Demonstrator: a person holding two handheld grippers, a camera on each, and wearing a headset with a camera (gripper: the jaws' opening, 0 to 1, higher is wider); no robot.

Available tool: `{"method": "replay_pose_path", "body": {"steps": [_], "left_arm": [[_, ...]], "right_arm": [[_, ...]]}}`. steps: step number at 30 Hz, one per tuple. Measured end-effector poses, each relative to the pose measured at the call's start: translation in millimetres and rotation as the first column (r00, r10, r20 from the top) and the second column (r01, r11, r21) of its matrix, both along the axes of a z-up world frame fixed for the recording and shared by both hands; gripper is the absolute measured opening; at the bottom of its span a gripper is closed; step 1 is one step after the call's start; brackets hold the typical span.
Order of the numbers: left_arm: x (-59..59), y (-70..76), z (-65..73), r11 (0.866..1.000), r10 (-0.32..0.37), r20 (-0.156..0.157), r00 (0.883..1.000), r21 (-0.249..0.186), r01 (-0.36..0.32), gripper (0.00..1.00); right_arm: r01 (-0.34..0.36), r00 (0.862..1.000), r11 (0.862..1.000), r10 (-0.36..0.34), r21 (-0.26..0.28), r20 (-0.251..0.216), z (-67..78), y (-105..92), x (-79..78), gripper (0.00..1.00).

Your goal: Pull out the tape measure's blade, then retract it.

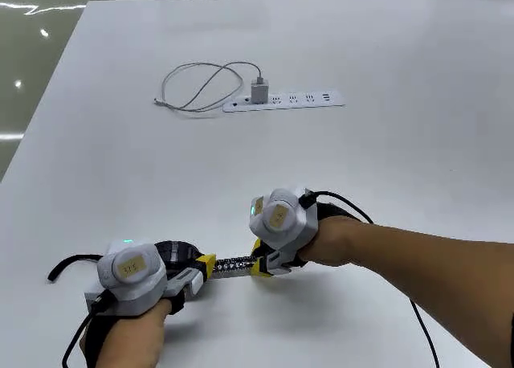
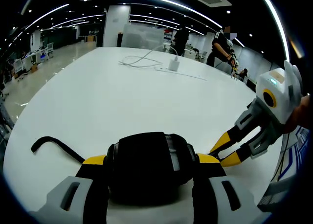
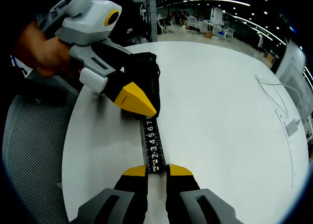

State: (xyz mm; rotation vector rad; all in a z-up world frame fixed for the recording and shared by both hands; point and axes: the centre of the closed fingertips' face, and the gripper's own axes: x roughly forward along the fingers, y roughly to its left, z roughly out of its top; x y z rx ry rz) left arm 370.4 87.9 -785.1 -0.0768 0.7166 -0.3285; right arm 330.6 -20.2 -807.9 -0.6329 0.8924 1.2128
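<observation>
Left tool (image 2: 150, 160) clamps tape measure case (image 1: 178, 251); right tool (image 3: 156, 171) pinches its part-drawn blade (image 3: 152, 143).

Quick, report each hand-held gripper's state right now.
Left hand-held gripper: shut on the black round tape measure case.
Right hand-held gripper: shut on the end of the dark numbered blade.

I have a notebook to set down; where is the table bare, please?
Bare: the stretch between power strip and tape measure, plus the table's right side. Crowded: the near edge, where the left gripper clamps it, the right gripper its blade.
</observation>
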Motion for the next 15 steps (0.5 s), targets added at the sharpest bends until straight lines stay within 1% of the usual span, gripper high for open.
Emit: {"method": "replay_pose_path", "body": {"steps": [10,15], "left_arm": [[-0.6,0.2,0.1,1.000,-0.005,-0.005,1.000,-0.009,0.005,0.65],[-1.2,0.3,-0.2,1.000,-0.012,-0.015,1.000,-0.018,0.012,0.65]], "right_arm": [[0.000,1.000,1.000,0.000,0.003,0.001,0.0,1.8,-0.2,0.09],[-0.005,1.000,1.000,0.005,0.008,-0.001,-0.1,3.4,0.2,0.09]]}}
